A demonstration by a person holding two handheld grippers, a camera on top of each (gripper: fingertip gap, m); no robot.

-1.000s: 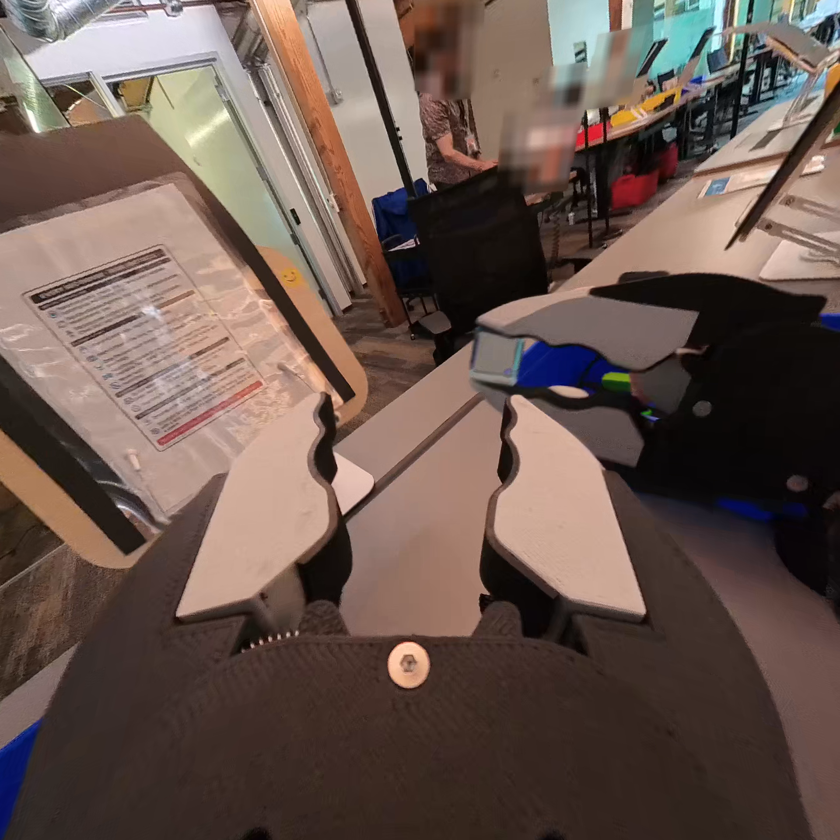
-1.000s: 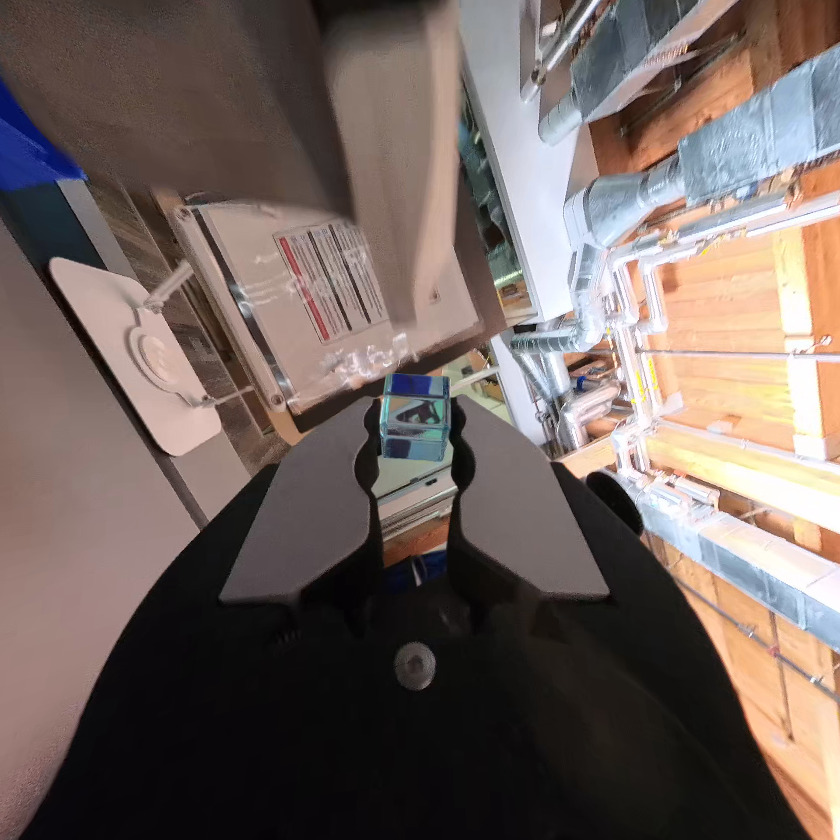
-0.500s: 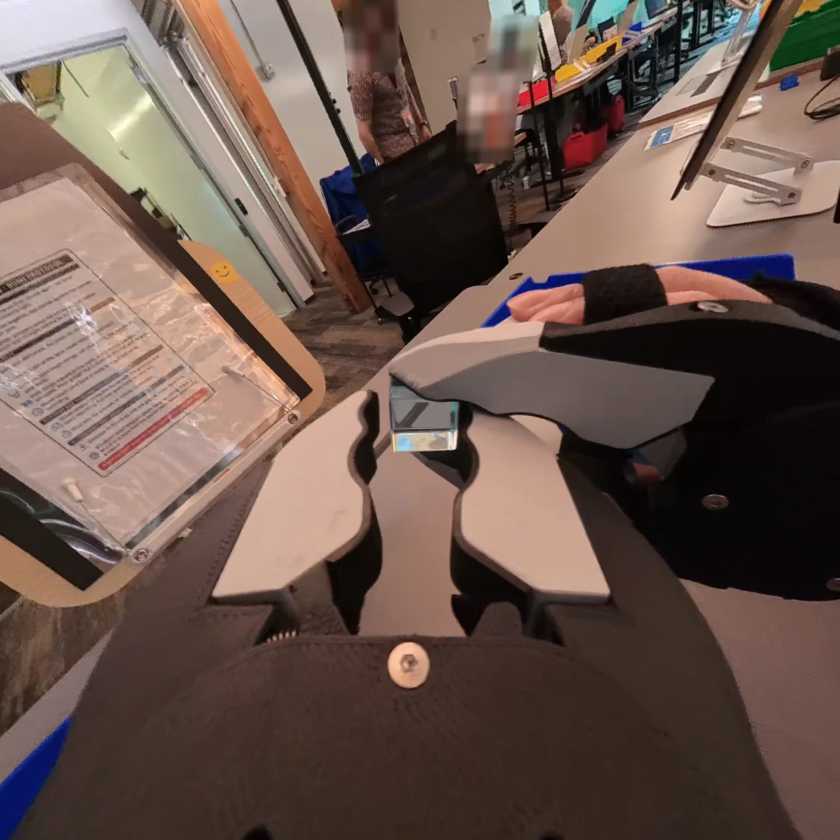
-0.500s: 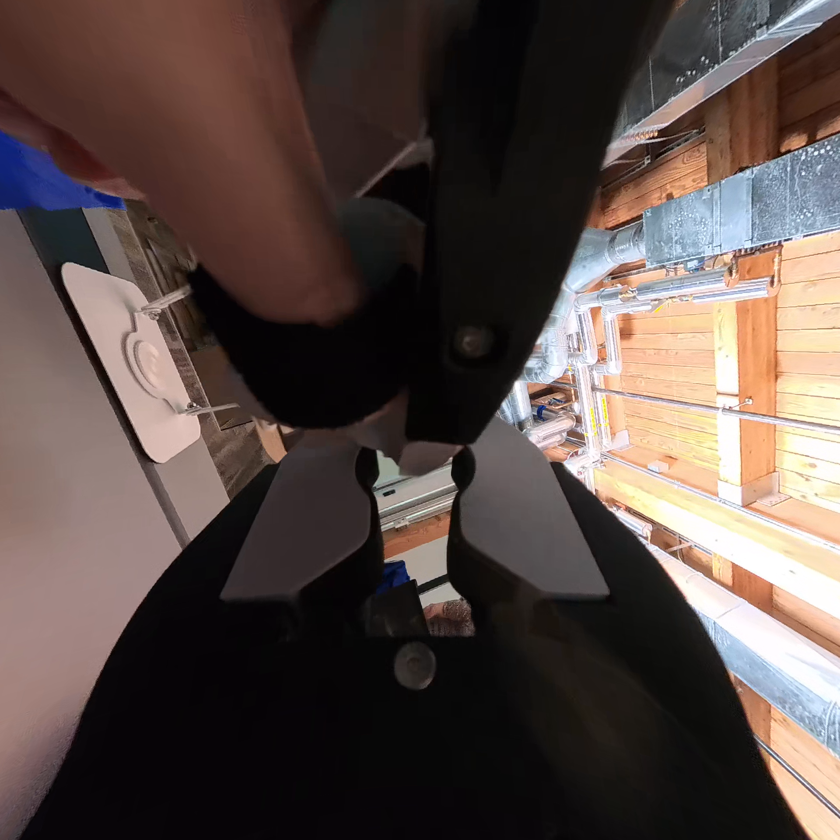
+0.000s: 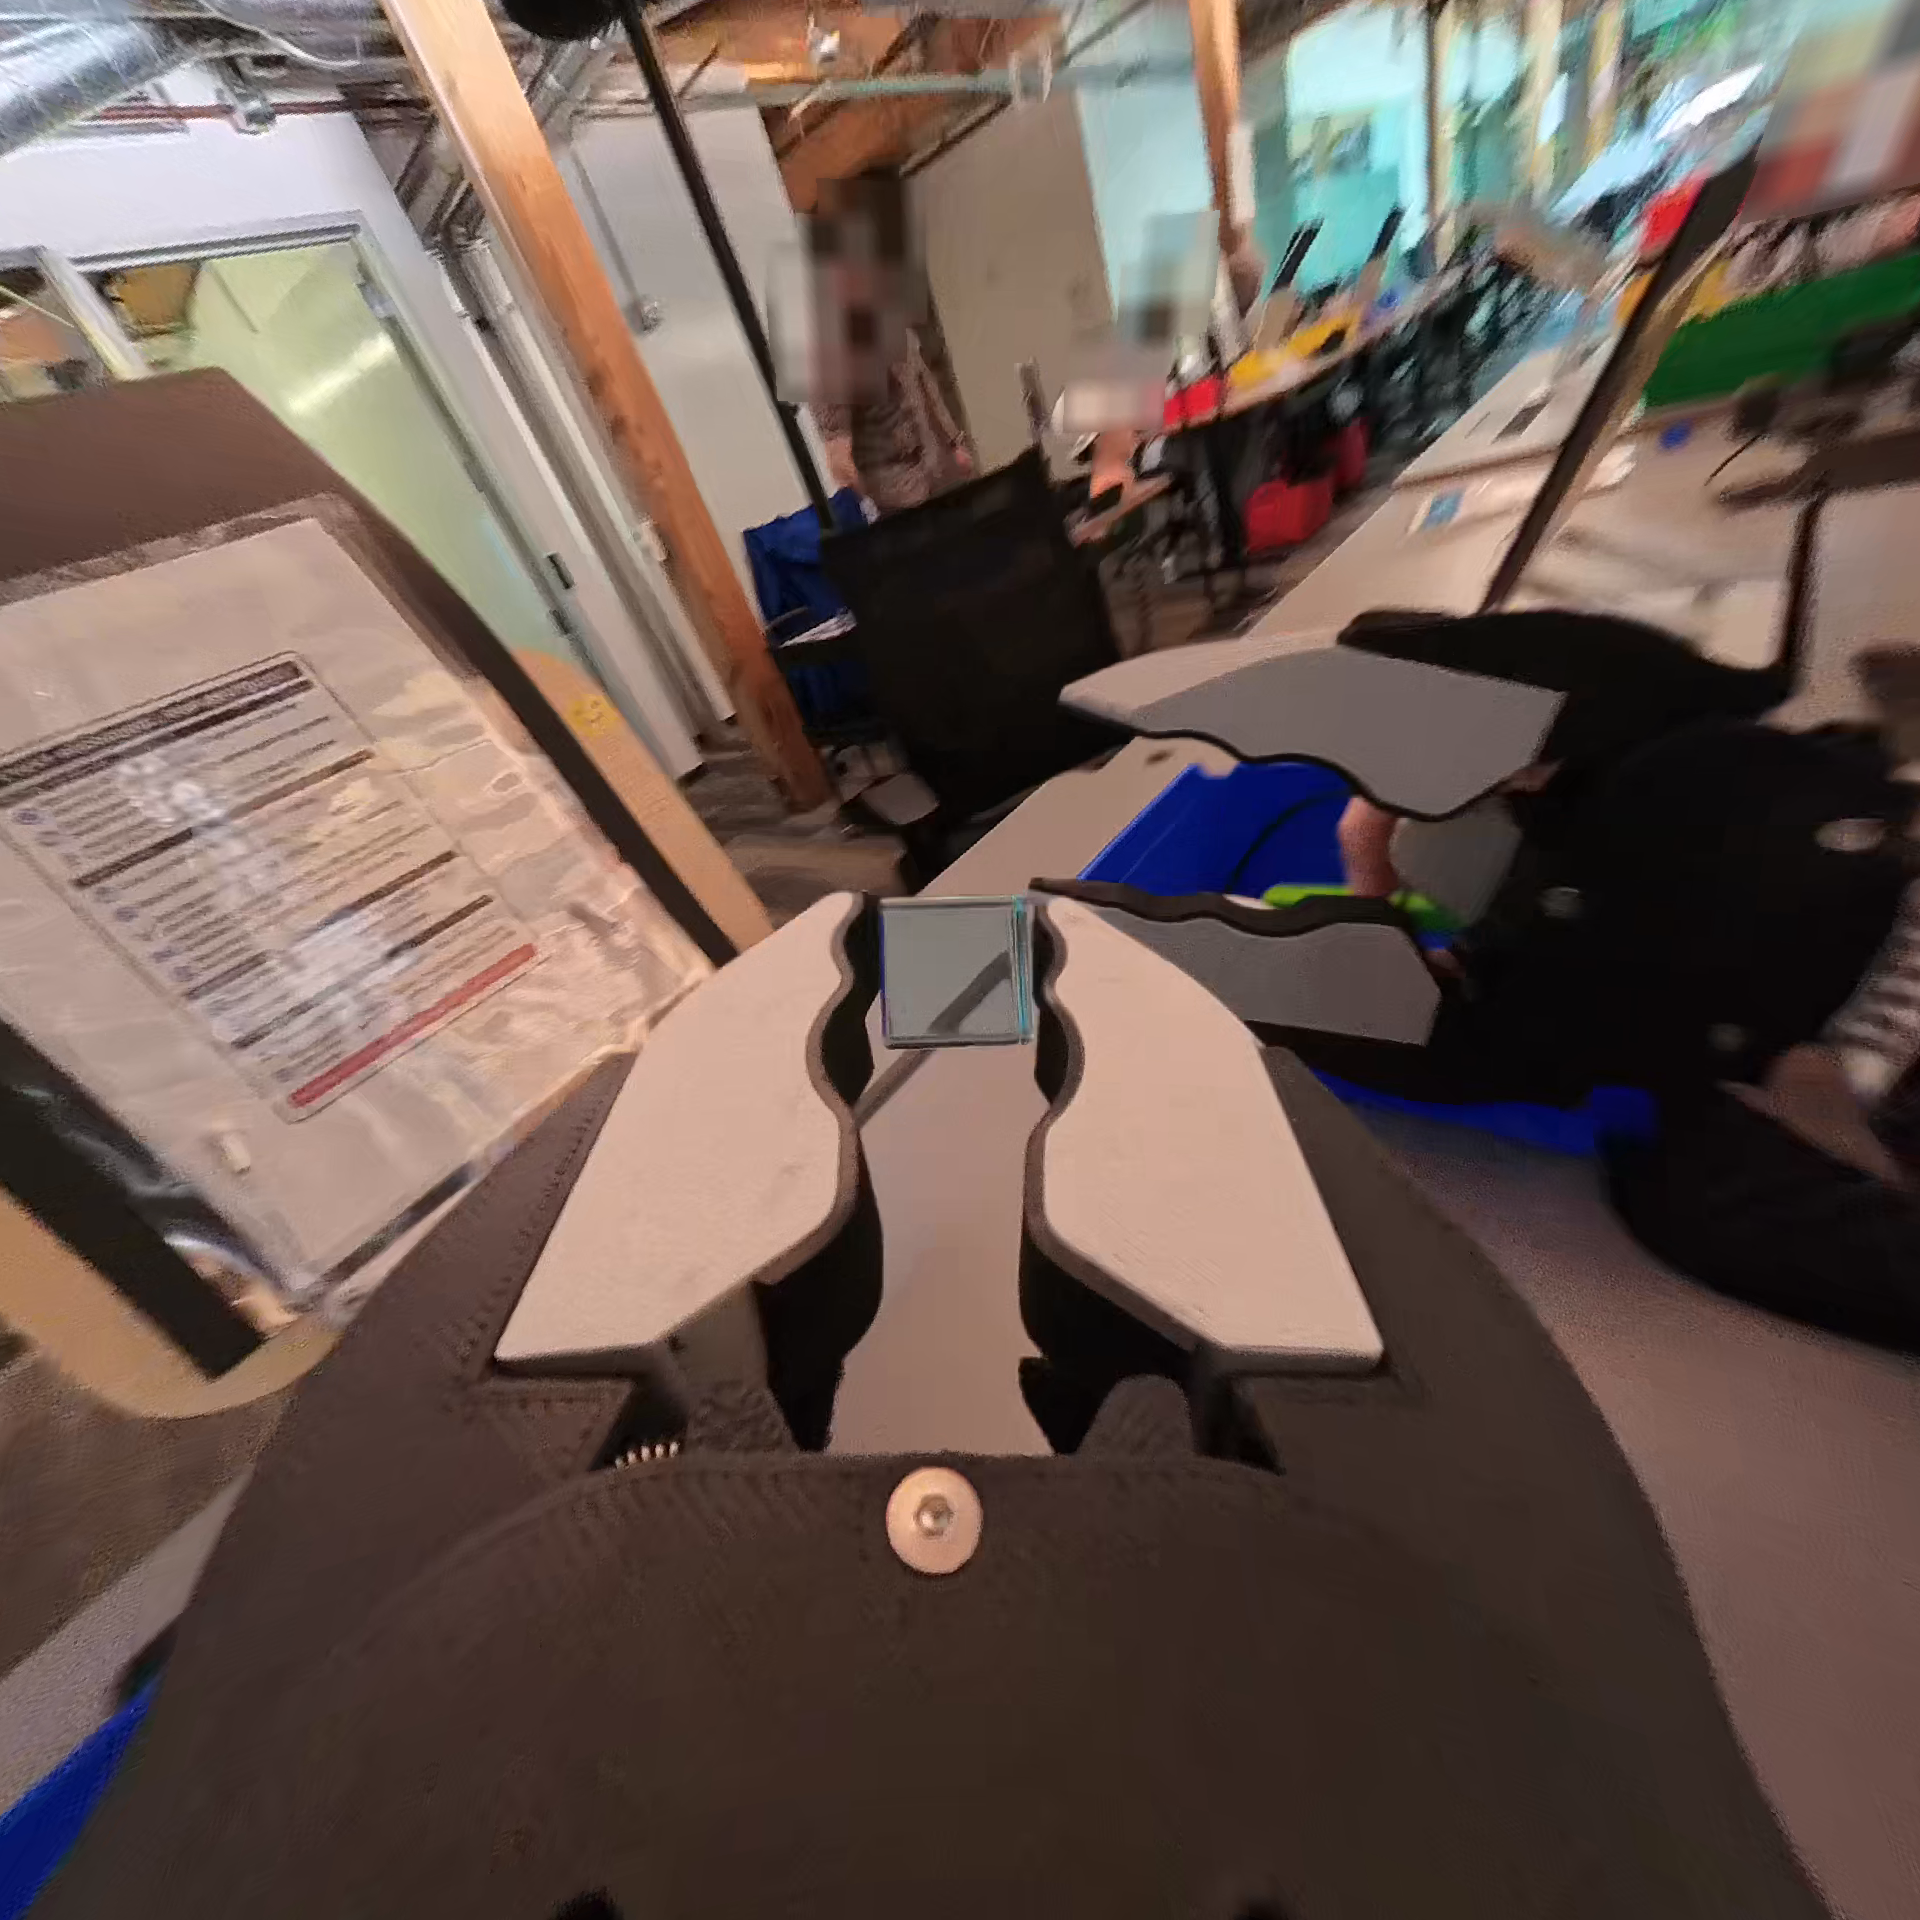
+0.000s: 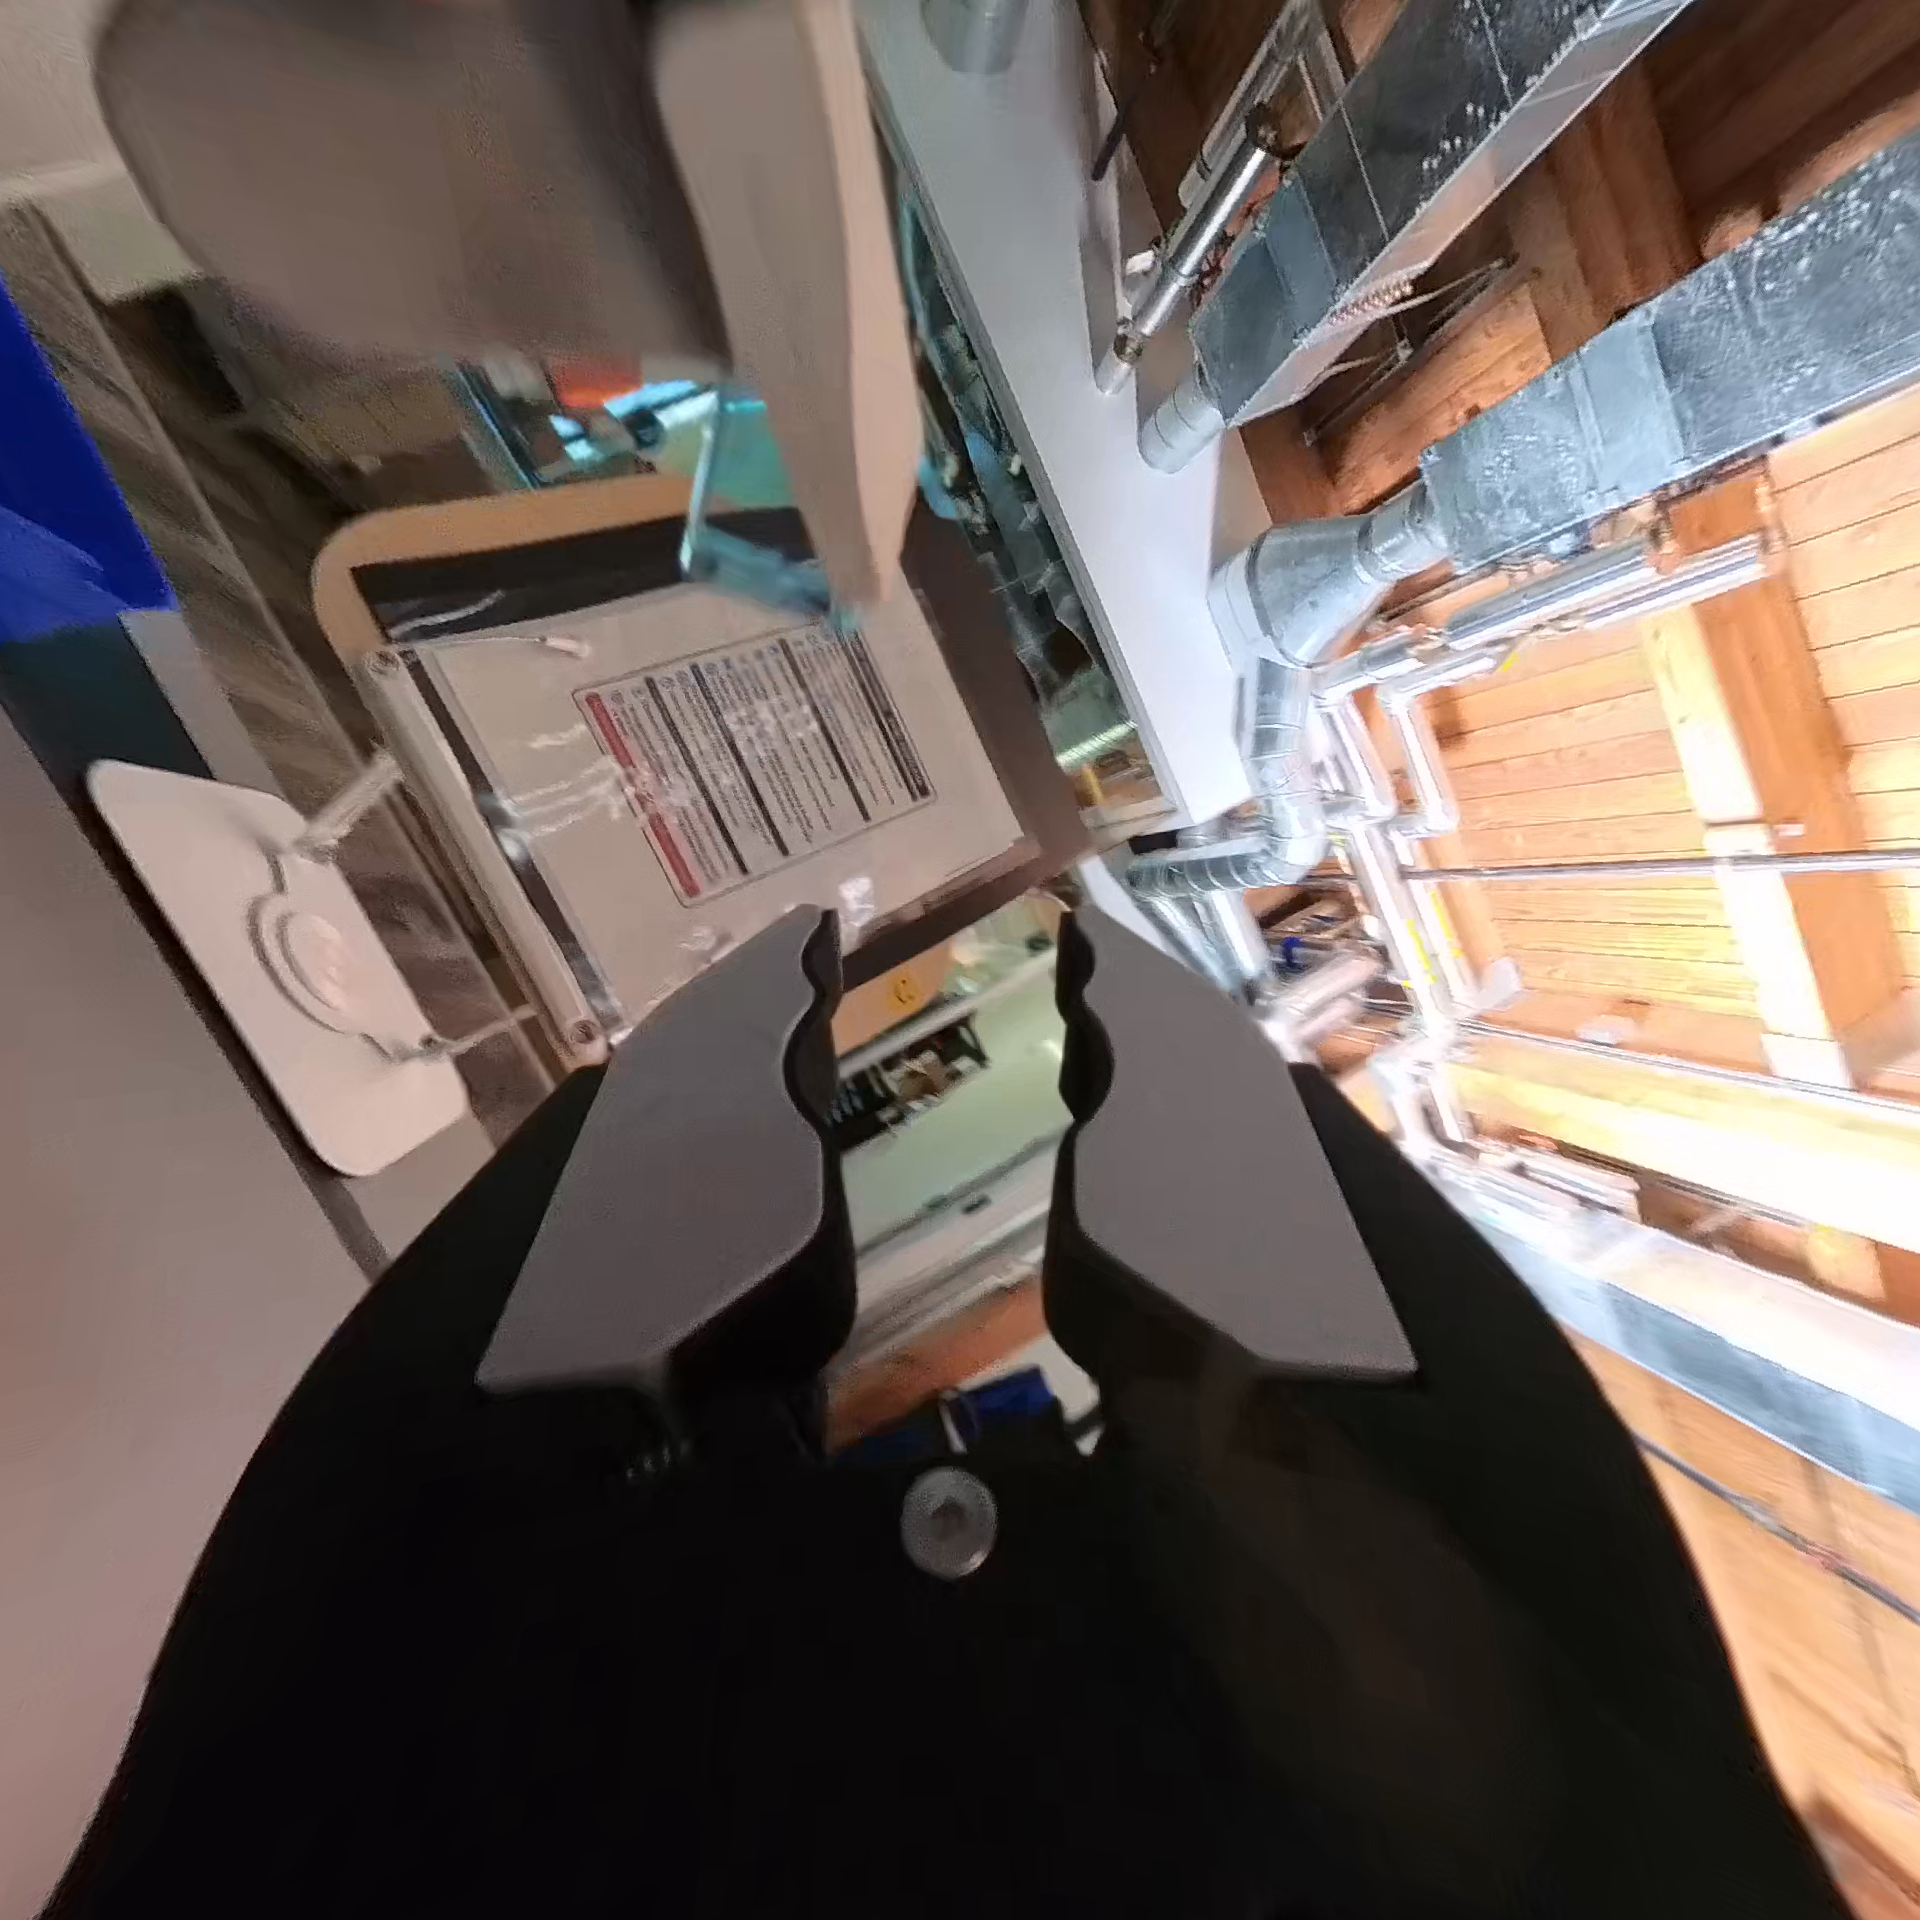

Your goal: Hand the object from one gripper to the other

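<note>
A small clear glass cube with a bluish tint sits between the fingertips of my left gripper, which is shut on it above the grey table. My right gripper is to the right of the cube and apart from it, turned on its side with its jaws open and empty. In the right wrist view my right gripper is open with nothing between its fingers. The cube shows blurred farther off in that view, against a left gripper finger.
A brown board with a printed sheet under clear plastic stands close on the left. A blue bin lies behind the right gripper. A black chair and a person stand farther back. A white stand base rests on the table.
The cube went from my right gripper to my left. The left gripper closed on it, then the right gripper opened and drew back to the right.
</note>
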